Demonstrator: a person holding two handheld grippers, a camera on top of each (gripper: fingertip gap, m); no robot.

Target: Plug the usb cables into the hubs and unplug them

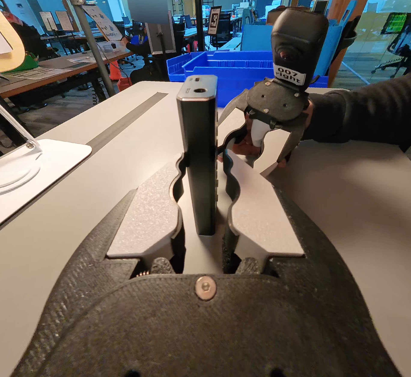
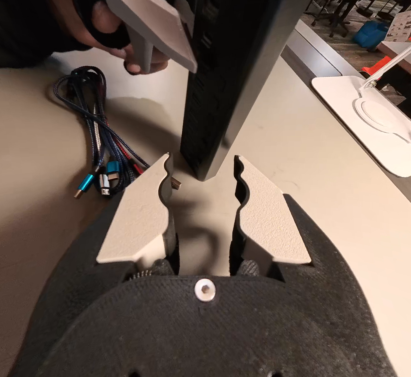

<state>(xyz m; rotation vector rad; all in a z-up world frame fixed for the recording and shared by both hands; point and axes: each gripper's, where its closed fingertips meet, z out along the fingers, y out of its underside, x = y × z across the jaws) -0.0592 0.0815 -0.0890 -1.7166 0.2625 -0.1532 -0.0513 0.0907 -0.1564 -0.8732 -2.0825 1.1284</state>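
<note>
While the left gripper (image 1: 203,166) clamps the USB hub (image 1: 200,155) between its two fingers, the dark slab stands upright on the pale table (image 1: 333,221), its port row facing the right gripper (image 1: 244,159). Seen from the right wrist view, the hub (image 2: 222,77) rests one lower corner on the table (image 2: 289,143), tilted slightly. Just in front of that corner, the right gripper (image 2: 203,166) hangs with its fingers spread apart, holding nothing; a small metal plug (image 2: 175,183) lies beside its left fingertip. To the left of the hub lies a bundle of braided USB cables (image 2: 97,126), blue and silver connectors toward the camera. To the right of the hub sits a white lamp base (image 2: 360,121). Beyond the hub stand blue bins (image 1: 222,65).
</note>
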